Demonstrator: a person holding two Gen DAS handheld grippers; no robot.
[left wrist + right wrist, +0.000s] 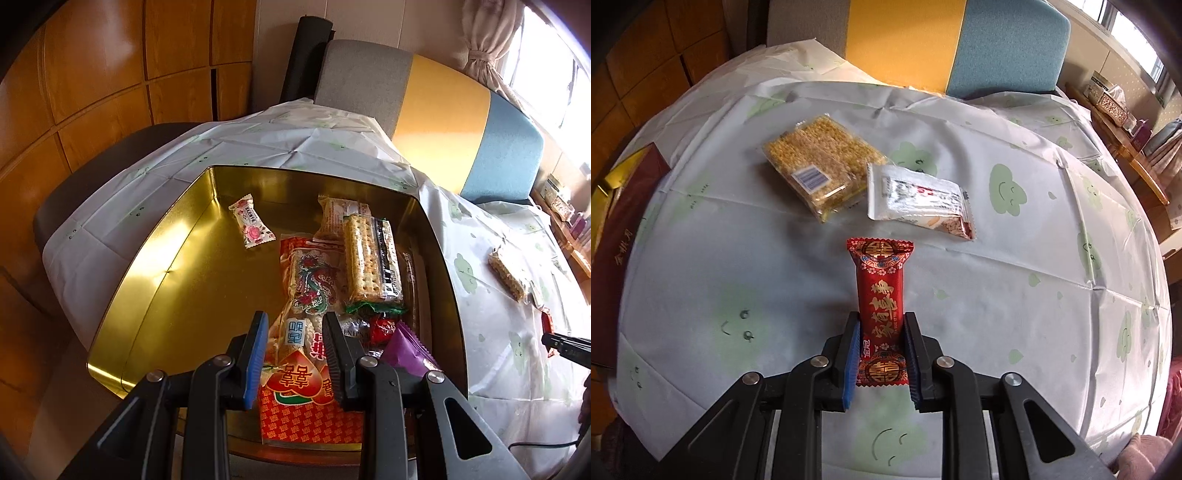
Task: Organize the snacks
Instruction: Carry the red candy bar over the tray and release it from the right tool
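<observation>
A gold tin (pixel 155 280) stands on the table and holds several snacks: a pink flowered candy (pixel 251 226), a cracker pack (pixel 371 258), a dragon-printed rice bar (pixel 310 284), a purple packet (pixel 406 350). My left gripper (pixel 295 325) is open above the tin, its jaws either side of the rice bar, not pressing it. My right gripper (pixel 880 325) is shut on a red snack bar (pixel 880 291) over the tablecloth. A yellow puffed-rice pack (pixel 820 162) and a white wrapped snack (pixel 919 199) lie beyond it.
The tin's dark red lid (pixel 617 251) lies at the table's left edge. A grey, yellow and blue chair back (pixel 436 110) stands behind the table. The right gripper's tip shows in the left wrist view (pixel 565 347). A shelf with boxes (pixel 1108 99) is at far right.
</observation>
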